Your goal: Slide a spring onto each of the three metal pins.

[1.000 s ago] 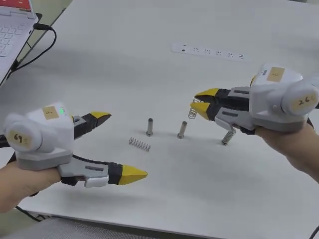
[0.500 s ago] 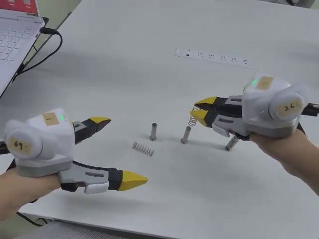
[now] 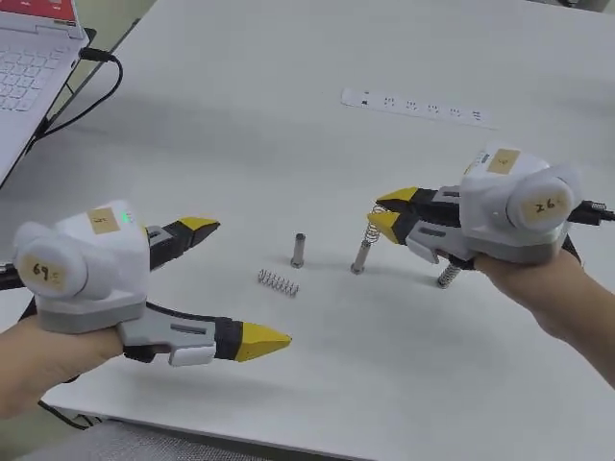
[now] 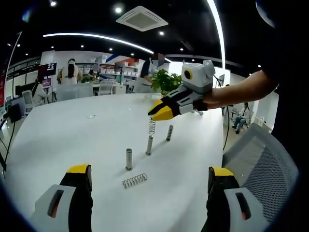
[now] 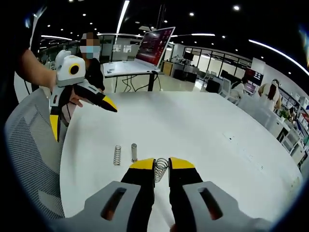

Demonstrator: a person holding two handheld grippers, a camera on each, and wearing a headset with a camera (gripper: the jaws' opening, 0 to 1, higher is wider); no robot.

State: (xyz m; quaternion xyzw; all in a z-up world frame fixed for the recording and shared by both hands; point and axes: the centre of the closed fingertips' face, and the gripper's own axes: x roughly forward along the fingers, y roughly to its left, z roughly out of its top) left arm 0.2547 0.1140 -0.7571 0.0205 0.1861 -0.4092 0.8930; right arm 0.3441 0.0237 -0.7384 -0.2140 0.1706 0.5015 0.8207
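Spring (image 3: 372,233) in hand: a small coil of thin bright wire, pinched near its top between the nearly closed fingers of the right gripper (image 3: 384,213). It hangs upright with its lower end at the tip of the middle pin (image 3: 359,257); whether it has started over that tip I cannot tell. It looks very light and springy, likely to buckle or flick away if squeezed hard, so a gentle hold across the upper coils, leaving the bottom turns free, should suit it. A second spring (image 3: 275,281) lies flat on the white worktop (image 3: 240,125) just beside the bare pin (image 3: 298,250). The far pin (image 3: 447,277), below the right gripper's body, already wears a coil. The left gripper (image 3: 240,281) hovers near the person, fingers spread wide, holding nothing.
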